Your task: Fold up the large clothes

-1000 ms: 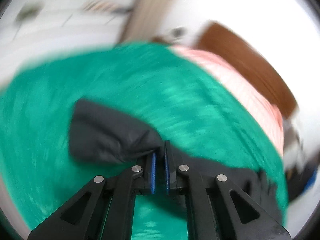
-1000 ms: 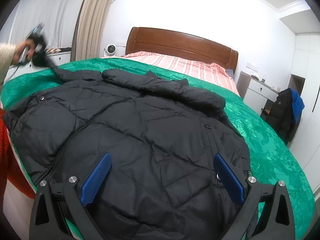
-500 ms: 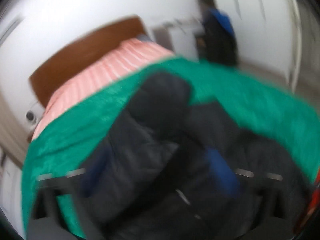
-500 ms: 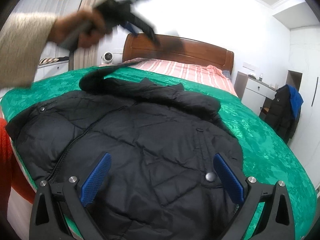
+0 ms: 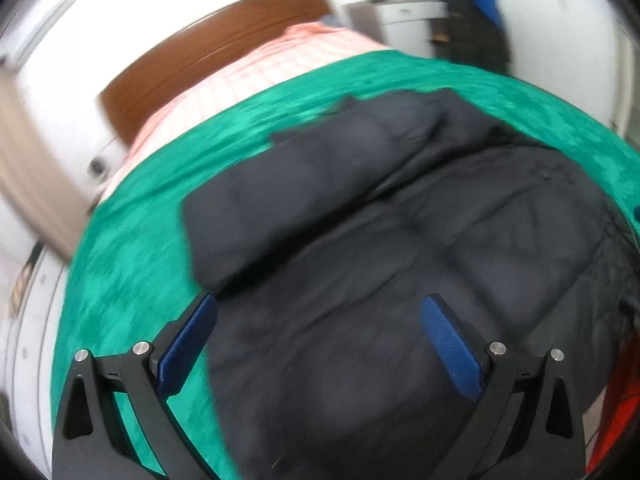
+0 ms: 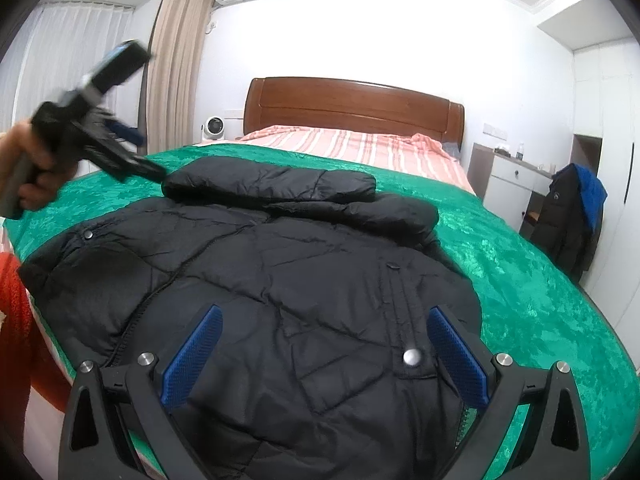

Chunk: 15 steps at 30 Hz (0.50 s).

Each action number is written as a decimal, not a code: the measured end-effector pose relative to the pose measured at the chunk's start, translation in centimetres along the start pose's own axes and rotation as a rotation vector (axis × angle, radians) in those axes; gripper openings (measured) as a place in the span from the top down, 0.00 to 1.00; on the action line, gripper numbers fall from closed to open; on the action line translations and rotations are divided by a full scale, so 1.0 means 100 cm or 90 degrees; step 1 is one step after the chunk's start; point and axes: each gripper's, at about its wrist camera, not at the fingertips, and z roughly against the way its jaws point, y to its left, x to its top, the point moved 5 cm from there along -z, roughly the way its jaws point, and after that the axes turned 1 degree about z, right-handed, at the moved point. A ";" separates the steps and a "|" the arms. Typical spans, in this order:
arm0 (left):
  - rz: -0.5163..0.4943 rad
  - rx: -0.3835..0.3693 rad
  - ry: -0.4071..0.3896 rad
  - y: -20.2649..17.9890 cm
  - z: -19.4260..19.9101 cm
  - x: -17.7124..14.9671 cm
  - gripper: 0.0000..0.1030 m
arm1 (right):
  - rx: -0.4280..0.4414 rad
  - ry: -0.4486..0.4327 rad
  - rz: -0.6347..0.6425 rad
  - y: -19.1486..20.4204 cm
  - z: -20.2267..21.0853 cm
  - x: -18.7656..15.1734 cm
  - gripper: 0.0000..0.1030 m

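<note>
Our right tongs stood wide apart at the bottom of the frame, empty above the hem of the black puffer jacket. Our left tongs were likewise spread, holding nothing, seen blurred at the upper left of the right view in a hand. The jacket lay face up on the green bedspread, one sleeve folded across its top edge

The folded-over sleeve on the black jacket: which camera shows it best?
The right wrist view: the sleeve is sharp, lying across the top of the black jacket on the green bedspread. The left wrist view also shows the sleeve, closer but motion-blurred.
</note>
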 end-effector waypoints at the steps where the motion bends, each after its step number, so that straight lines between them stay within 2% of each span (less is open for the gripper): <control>1: 0.026 0.014 0.003 0.012 0.007 -0.010 0.01 | 0.000 -0.001 0.003 0.001 0.000 0.000 0.02; 5: 0.157 0.026 0.013 0.051 0.026 -0.048 0.01 | 0.002 0.011 0.004 0.002 -0.004 -0.003 0.02; 10: 0.305 0.016 0.015 0.072 0.032 -0.087 0.01 | 0.002 0.018 0.008 0.004 -0.007 -0.005 0.02; 15: 0.351 0.011 0.013 0.081 0.030 -0.090 0.01 | 0.001 0.018 0.017 0.007 -0.006 -0.006 0.02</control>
